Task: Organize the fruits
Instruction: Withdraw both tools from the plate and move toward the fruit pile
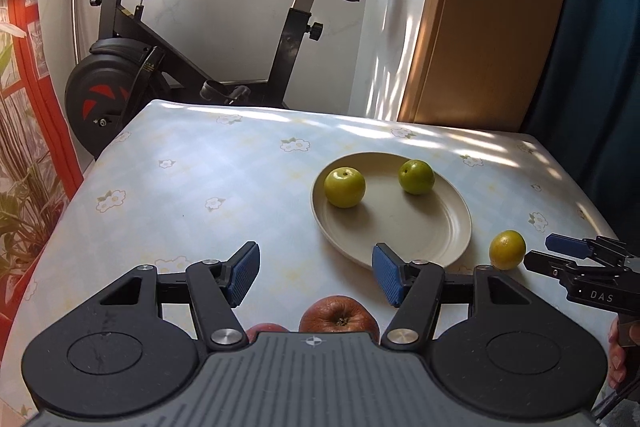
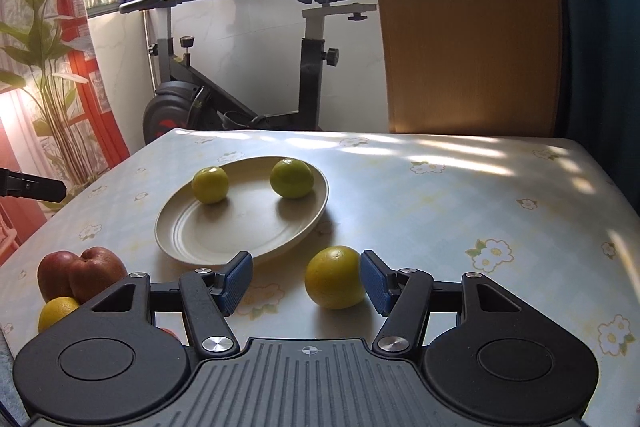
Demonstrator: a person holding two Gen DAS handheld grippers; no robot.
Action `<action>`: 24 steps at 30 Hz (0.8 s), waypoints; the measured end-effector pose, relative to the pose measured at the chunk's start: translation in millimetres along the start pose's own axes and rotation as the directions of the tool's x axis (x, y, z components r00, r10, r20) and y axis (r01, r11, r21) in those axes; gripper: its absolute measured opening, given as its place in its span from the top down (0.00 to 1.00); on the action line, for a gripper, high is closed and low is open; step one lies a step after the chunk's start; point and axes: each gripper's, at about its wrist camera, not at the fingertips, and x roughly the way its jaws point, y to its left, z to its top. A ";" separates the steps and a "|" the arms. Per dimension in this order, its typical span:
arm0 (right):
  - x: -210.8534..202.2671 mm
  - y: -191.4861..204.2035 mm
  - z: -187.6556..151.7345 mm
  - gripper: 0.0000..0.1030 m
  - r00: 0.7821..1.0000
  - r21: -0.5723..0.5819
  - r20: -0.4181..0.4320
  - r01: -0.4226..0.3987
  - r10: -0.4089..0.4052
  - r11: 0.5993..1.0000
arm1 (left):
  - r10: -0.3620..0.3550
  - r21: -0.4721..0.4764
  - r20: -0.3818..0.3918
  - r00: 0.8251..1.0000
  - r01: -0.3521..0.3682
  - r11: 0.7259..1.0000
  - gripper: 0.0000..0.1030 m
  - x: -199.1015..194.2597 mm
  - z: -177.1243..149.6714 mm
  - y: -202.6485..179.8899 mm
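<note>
Right gripper (image 2: pixel 306 281) is spread wide, its right blue pad touching or just short of a yellow-orange round citrus fruit (image 2: pixel 335 277) on the floral tablecloth (image 2: pixel 460 211) at 5 o'clock of the beige round plate (image 2: pixel 184 231). The plate carries two green round fruits (image 2: pixel 210 185) (image 2: pixel 291 177), well apart. Left gripper (image 1: pixel 316 273) hangs open and empty above a brownish-red apple (image 1: pixel 339 315); more apples (image 2: pixel 96 277) lie at the plate's 8 o'clock.

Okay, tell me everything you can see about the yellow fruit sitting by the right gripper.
The round yellow-orange citrus fruit has smooth, slightly dimpled skin and looks whole. It rests on the floral plastic tablecloth, just off the near rim of the beige round plate, apart from it. It sits between the open right gripper fingers, close against the right blue pad; contact is unclear.
</note>
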 end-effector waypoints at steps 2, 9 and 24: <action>-2.7 5.4 -3.4 0.46 1.000 0.003 -0.008 -0.013 0.013 1.000 | -0.008 -0.008 -0.010 1.000 0.008 1.000 0.37 -2.4 -6.2 -0.7; -8.8 18.7 -16.8 0.51 0.997 0.011 -0.060 -0.043 0.044 0.999 | -0.015 -0.001 -0.011 1.000 0.015 1.000 0.37 -9.1 -16.3 -6.4; -16.4 34.2 -31.9 0.57 0.981 0.008 -0.133 -0.142 0.142 0.990 | -0.024 0.081 -0.009 1.000 0.025 0.996 0.37 -16.9 -37.7 -27.7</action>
